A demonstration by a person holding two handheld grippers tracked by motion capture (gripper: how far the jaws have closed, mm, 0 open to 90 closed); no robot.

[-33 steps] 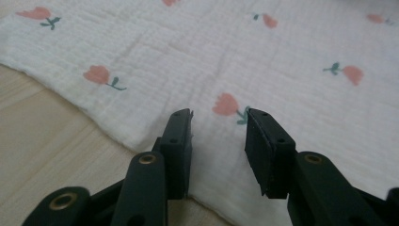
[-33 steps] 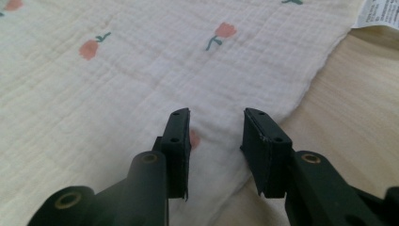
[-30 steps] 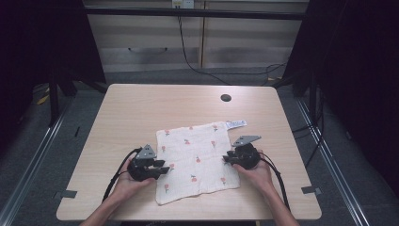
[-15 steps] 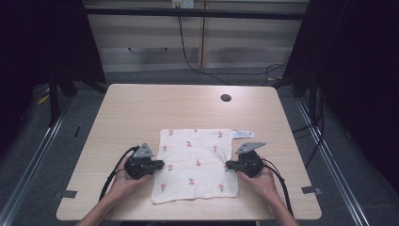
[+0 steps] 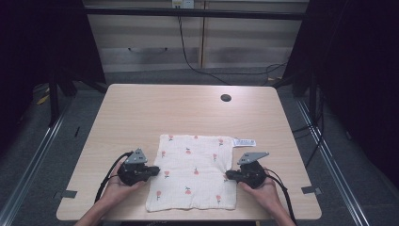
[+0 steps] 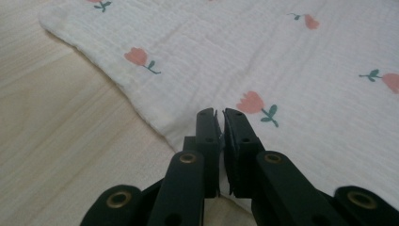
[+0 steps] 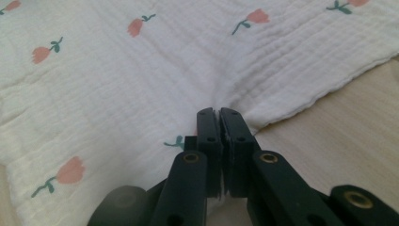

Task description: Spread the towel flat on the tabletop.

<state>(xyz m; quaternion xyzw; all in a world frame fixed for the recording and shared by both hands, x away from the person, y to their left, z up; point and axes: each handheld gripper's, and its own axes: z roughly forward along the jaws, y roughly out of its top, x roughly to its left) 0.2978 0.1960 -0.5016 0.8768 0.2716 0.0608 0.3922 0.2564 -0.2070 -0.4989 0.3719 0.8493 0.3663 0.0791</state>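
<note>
- Jaws of the left gripper (image 5: 151, 170) are pinched together on the left edge of the cloth (image 5: 194, 170), with only a thin slit between them in the left gripper view (image 6: 220, 123); the bite is shallow, right at the hem, so a tug could slip it free.
- Jaws of the right gripper (image 5: 229, 175) are likewise clamped on the right edge, where the fabric puckers around them (image 7: 219, 120); uneven pulling from the two sides could skew the cloth or bunch it.
- Near both grippers, the cloth lies flat on the tabletop (image 5: 141, 117), close to its near edge; dragging it nearer could let its near hem hang off.
- Farther off, a small label (image 5: 244, 141) sticks out at the far right corner and may fold under.
- A dark round hole (image 5: 226, 98) in the far tabletop lies well apart, no likely snag.
</note>
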